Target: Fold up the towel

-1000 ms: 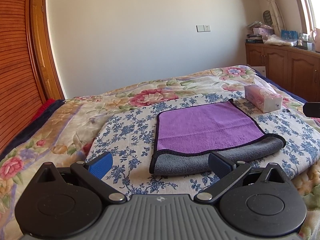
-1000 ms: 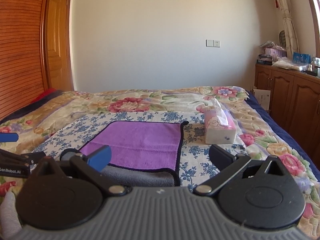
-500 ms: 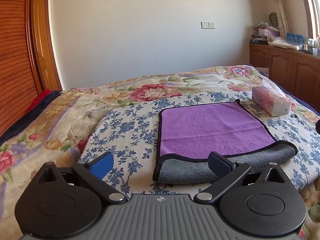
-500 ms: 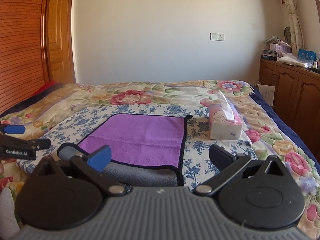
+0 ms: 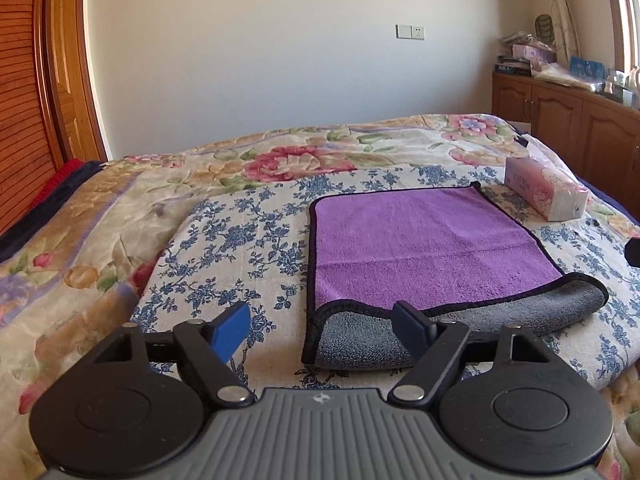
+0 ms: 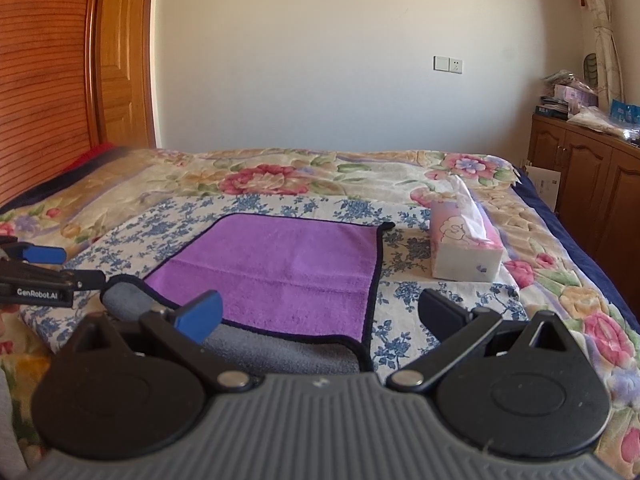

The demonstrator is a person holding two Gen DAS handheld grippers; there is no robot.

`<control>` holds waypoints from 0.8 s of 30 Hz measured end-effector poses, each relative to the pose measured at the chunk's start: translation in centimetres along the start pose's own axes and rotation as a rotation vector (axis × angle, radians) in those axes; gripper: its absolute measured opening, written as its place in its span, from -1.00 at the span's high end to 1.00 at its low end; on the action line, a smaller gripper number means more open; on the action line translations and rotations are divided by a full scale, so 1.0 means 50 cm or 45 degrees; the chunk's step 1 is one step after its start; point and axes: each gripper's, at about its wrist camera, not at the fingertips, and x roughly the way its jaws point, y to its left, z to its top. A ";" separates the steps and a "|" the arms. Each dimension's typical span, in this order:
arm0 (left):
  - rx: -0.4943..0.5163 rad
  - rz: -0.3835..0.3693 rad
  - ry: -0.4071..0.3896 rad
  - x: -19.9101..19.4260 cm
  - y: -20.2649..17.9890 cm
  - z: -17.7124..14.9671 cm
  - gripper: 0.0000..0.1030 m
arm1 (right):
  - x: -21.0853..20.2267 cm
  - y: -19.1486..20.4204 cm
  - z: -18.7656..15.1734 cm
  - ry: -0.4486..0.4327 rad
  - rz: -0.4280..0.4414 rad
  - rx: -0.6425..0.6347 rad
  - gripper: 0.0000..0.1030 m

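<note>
A purple towel [image 5: 424, 240] with a black hem lies flat on the bed, and its near edge is rolled back to show the grey underside [image 5: 360, 340]. My left gripper [image 5: 322, 330] hovers at the towel's near left corner. Its jaws are closing, the grey corner lies between them, and the pads do not press on it. In the right wrist view the towel [image 6: 288, 264] spreads ahead, and my right gripper [image 6: 320, 314] stands open over the near right corner. The left gripper [image 6: 66, 266] shows at that view's left edge.
A pink tissue box [image 5: 544, 196] [image 6: 464, 248] sits just right of the towel. A blue-flowered sheet [image 5: 240, 240] lies under the towel on a floral quilt [image 5: 100, 220]. A wooden cabinet [image 6: 592, 184] stands to the right, a wooden door [image 6: 120, 60] at the left.
Both grippers have moved forward and a little lower toward the towel's near edge. The left jaws have narrowed around the grey corner. The towel has not moved.
</note>
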 end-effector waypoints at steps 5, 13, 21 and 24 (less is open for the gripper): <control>-0.001 -0.024 0.025 0.025 0.007 0.000 -0.43 | 0.024 -0.004 0.002 0.022 0.009 -0.006 -1.00; -0.001 -0.030 0.072 0.067 0.018 0.001 -0.25 | 0.058 -0.011 0.009 0.049 0.023 -0.010 -1.00; -0.052 -0.044 0.097 0.095 0.028 0.003 -0.08 | 0.085 -0.024 0.008 0.091 0.012 0.014 -1.00; -0.069 -0.063 0.111 0.105 0.033 0.004 0.02 | 0.092 -0.031 0.007 0.107 0.009 0.026 -1.00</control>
